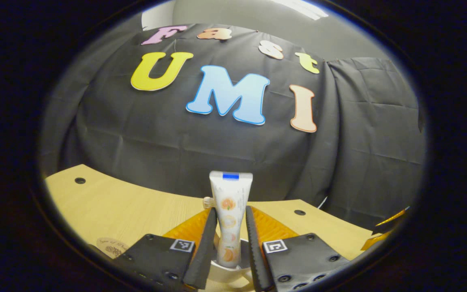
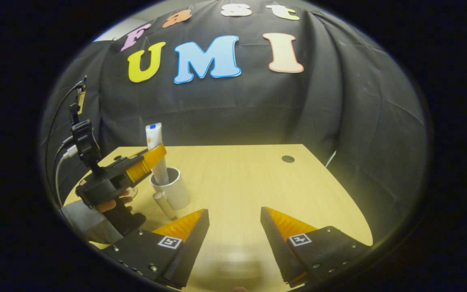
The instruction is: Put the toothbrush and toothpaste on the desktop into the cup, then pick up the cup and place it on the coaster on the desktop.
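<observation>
Wooden surface bare under right gripper, jaws apart, hovering low. Farther off, left gripper clamped on tube, upright, tail up, lower end inside cup (toothbrush not made out). Best lowered straight, then released. Coaster beside.

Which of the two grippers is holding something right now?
The left gripper: its fingers clamp the toothpaste upright over the cup. The right gripper is open above the bare desktop.

A pale wooden desk stands against the draped black cloth wall.
</observation>
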The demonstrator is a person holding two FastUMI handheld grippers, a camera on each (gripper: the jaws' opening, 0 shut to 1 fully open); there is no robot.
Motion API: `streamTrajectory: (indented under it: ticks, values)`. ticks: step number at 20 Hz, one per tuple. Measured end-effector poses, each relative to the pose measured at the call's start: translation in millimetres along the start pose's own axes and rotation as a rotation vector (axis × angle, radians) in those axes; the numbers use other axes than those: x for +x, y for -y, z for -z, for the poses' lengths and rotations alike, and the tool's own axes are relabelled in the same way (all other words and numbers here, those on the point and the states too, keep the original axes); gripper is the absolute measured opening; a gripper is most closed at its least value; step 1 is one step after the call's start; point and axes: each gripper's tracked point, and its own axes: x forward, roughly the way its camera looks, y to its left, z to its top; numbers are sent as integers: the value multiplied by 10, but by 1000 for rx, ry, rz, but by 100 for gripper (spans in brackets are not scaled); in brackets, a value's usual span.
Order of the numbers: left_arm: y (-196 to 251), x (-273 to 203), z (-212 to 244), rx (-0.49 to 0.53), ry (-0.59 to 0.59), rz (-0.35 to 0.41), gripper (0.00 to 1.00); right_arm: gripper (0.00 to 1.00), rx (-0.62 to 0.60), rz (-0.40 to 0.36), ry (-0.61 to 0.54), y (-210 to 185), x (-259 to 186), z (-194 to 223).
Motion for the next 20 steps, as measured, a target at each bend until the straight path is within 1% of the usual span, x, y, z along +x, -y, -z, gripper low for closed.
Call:
streamTrajectory:
  ticks: [1, 2, 4, 5, 6, 8, 11, 13, 15, 16, 20]
  values:
    - [1, -36, -65, -6, 10, 6, 46, 80, -2, -3, -2, -20, -8, 6]
    - [-7, -79, -107, -2, 14, 3, 75, 80, -3, -6, -2, -43, -14, -8]
    - [-16, -150, -184, 5, 16, 2, 77, 80, -1, -14, 3, -111, -19, -44]
    - [-25, -193, -228, 5, 13, 5, 77, 80, 0, -19, 10, -142, -13, -76]
    - [-35, -261, -276, 3, 11, 6, 81, 80, 0, -24, 15, -186, -5, -119]
    - [-76, -372, -401, -4, 13, 3, 85, 80, -1, -37, 21, -297, 2, -189]
    - [-170, -542, -578, -8, 5, -11, 85, 80, -10, -61, 24, -480, 23, -270]
    - [-244, -653, -709, -8, 0, -21, 89, 80, -32, -74, 12, -601, 63, -296]
    - [-318, -777, -841, -7, 4, -31, 99, 80, -51, -90, -6, -724, 107, -300]
    - [-367, -821, -898, -6, 2, -43, 94, 80, -59, -101, -21, -792, 137, -292]
    - [-583, -1041, -1024, -10, -14, -91, 96, 80, -104, -141, -108, -1067, 269, -214]
